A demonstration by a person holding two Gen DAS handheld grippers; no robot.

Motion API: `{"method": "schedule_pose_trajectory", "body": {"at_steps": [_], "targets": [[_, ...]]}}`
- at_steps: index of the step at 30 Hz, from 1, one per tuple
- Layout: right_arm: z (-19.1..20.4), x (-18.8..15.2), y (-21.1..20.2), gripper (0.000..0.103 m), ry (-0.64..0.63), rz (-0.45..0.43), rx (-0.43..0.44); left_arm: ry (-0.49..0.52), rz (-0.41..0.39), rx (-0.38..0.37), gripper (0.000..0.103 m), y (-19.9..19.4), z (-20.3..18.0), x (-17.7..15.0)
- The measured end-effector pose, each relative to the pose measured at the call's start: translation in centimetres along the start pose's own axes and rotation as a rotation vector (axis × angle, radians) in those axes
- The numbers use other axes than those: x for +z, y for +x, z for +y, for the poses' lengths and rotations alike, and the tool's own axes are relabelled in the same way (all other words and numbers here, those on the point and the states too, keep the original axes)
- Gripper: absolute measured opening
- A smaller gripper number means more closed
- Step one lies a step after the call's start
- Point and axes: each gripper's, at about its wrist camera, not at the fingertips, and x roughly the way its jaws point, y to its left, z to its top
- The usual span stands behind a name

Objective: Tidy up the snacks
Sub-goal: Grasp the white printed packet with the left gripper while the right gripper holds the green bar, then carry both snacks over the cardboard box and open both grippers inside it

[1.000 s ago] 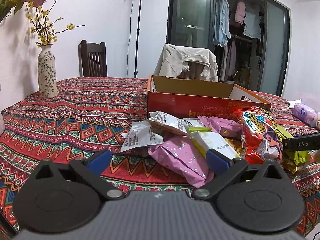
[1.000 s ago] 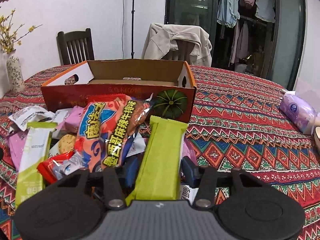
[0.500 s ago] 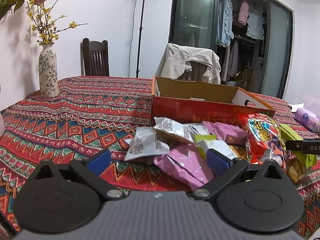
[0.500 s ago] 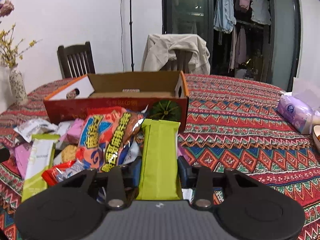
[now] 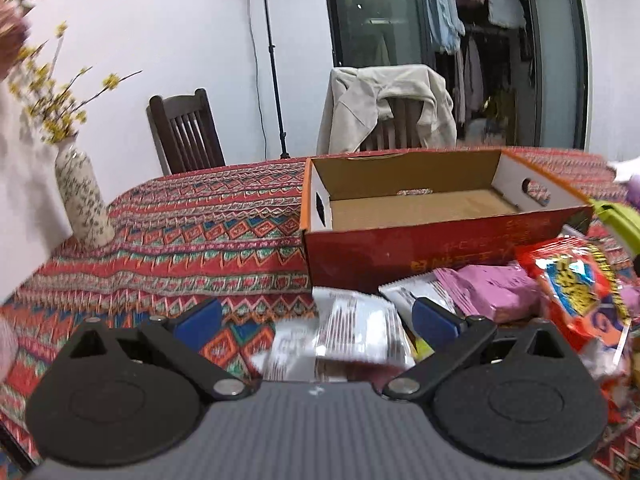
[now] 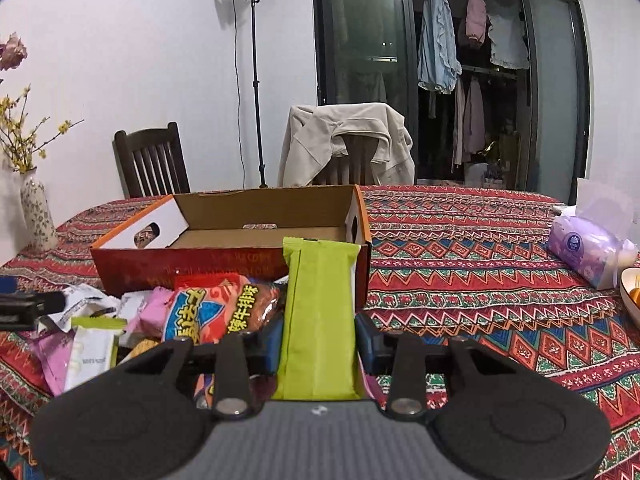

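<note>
An open red cardboard box [image 5: 440, 240] [image 6: 200, 264] stands on the patterned tablecloth, with nothing visible inside it. A heap of snack packets lies in front of it: a white packet [image 5: 356, 332], pink packets [image 5: 496, 292] and a red-orange bag [image 5: 576, 292] [image 6: 224, 308]. My right gripper [image 6: 318, 340] is shut on a green snack packet [image 6: 320, 312] and holds it above the heap, near the box's front right corner. My left gripper [image 5: 316, 316] is open and empty, raised over the white packet.
A flowered vase [image 5: 82, 204] [image 6: 38, 216] stands at the far left of the table. A purple tissue pack [image 6: 588, 248] and a bowl rim [image 6: 630, 292] are at the right. Two chairs [image 6: 152, 160] stand behind the table, one draped with a beige jacket [image 6: 348, 140].
My right gripper has closed on the green packet and lifted it toward the box. My left gripper has risen and moved forward over the heap, still open.
</note>
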Motion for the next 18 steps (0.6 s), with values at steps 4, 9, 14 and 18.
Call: {"method": "schedule_pose_trajectory", "body": {"at_steps": [4, 9, 14, 18], "targets": [[-0.1, 0.1, 0.2, 0.036, 0.008, -0.003, 0.005, 0.038, 0.046, -0.006, 0.103, 2.0, -0.9, 0.7], [-0.3, 0.3, 0.4, 0.036, 0.01, -0.006, 0.005, 0.053, 0.112, -0.028, 0.09, 3.5, -1.4, 0.4], [-0.2, 0.3, 0.7, 0.036, 0.011, -0.002, 0.01, 0.003, 0.169, -0.079, 0.054, 4.3, -0.6, 0.3], [0.1, 0.3, 0.8, 0.036, 0.007, -0.004, 0.012, -0.015, 0.153, -0.085, 0.052, 4.0, -0.1, 0.2]]}}
